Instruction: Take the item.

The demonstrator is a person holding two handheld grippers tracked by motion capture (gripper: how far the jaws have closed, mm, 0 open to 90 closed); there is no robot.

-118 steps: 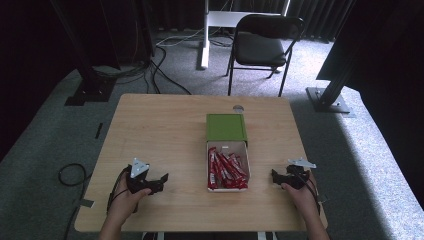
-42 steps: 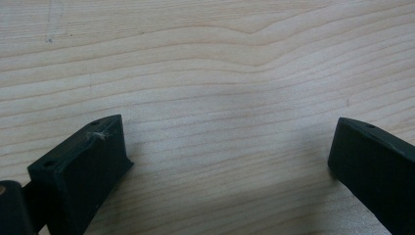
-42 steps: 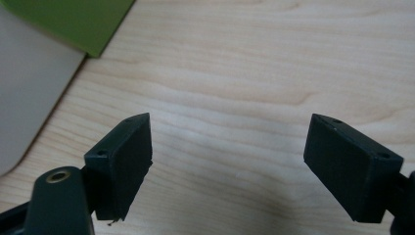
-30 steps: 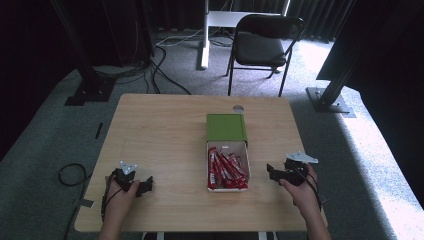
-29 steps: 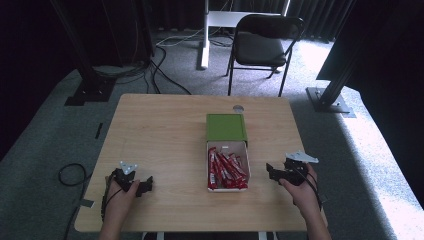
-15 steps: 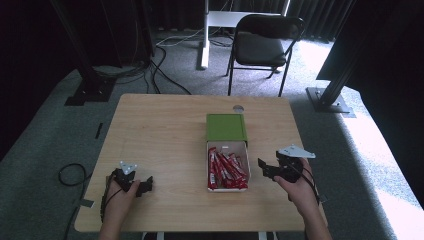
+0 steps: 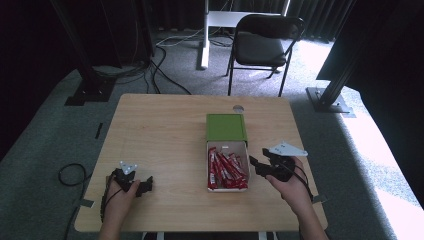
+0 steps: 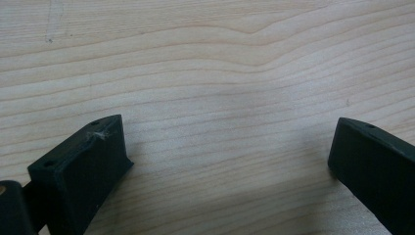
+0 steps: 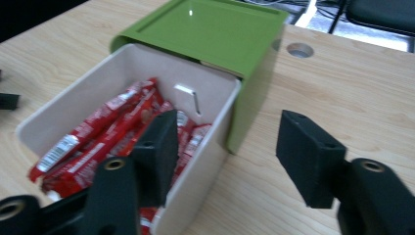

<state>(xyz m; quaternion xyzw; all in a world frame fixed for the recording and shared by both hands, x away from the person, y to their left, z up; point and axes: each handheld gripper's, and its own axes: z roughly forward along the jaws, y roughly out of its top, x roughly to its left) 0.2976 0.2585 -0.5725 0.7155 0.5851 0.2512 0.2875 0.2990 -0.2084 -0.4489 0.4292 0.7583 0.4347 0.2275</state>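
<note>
Your right gripper (image 7: 256, 165) hovers at the open drawer's right wall; your left gripper (image 7: 146, 184) rests low over bare wood.

Your right hand (image 7: 291, 186) reaches in from the near right edge of the table (image 7: 160, 130), wrist angled so the jaws point left toward the white drawer (image 9: 210, 147). That drawer stands pulled out of its green sleeve (image 9: 215, 34) and holds a heap of red snack bars (image 9: 107, 132). In the right gripper view your jaws gape wide and grip nothing: one sits over the drawer's wall and the bars, the other over the wood just beside it. Your left hand (image 7: 119, 199) lies well apart from the drawer, its jaws spread wide and empty just above the tabletop.
</note>
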